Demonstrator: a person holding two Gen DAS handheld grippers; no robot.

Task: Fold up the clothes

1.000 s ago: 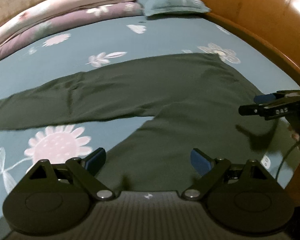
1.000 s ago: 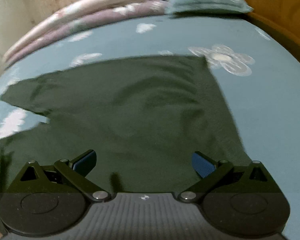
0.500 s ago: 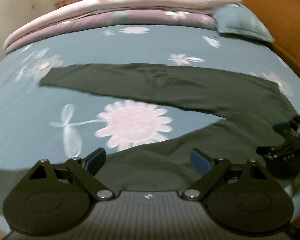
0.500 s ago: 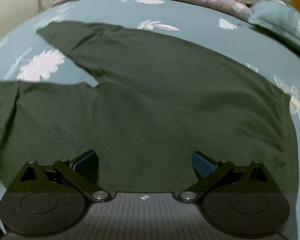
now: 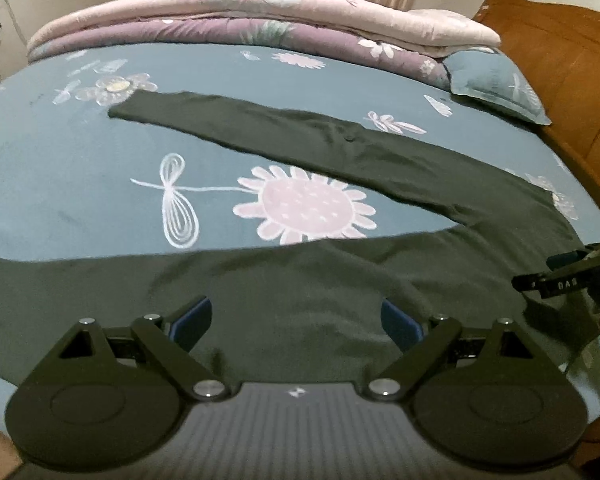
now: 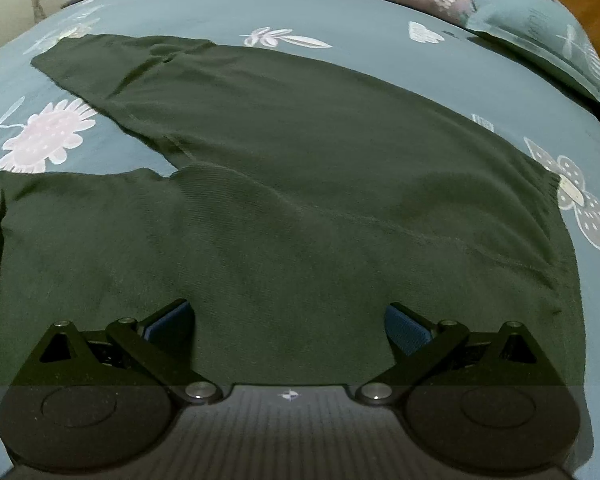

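Dark green trousers [image 5: 340, 280] lie spread flat on the bed, legs parted in a V. The far leg [image 5: 284, 132] runs to the upper left; the near leg [image 5: 100, 280] stretches left under my left gripper [image 5: 296, 320], which hovers open above it with nothing between its blue pads. In the right wrist view the trousers [image 6: 320, 184] fill the frame, waistband [image 6: 552, 200] at the right. My right gripper [image 6: 288, 326] is open over the seat area, holding nothing. That right gripper [image 5: 572, 276] also shows at the right edge of the left wrist view.
The blue floral bedsheet [image 5: 80, 168] covers the bed. Folded pink and purple quilts [image 5: 260, 16] lie along the far side, with a blue pillow [image 5: 496, 84] beside them. A wooden headboard [image 5: 560, 64] rises at the right.
Both views have swung leftward and pulled back, so the far leg's cuff and more of the near leg show. Both grippers stayed open; the trousers have not moved.
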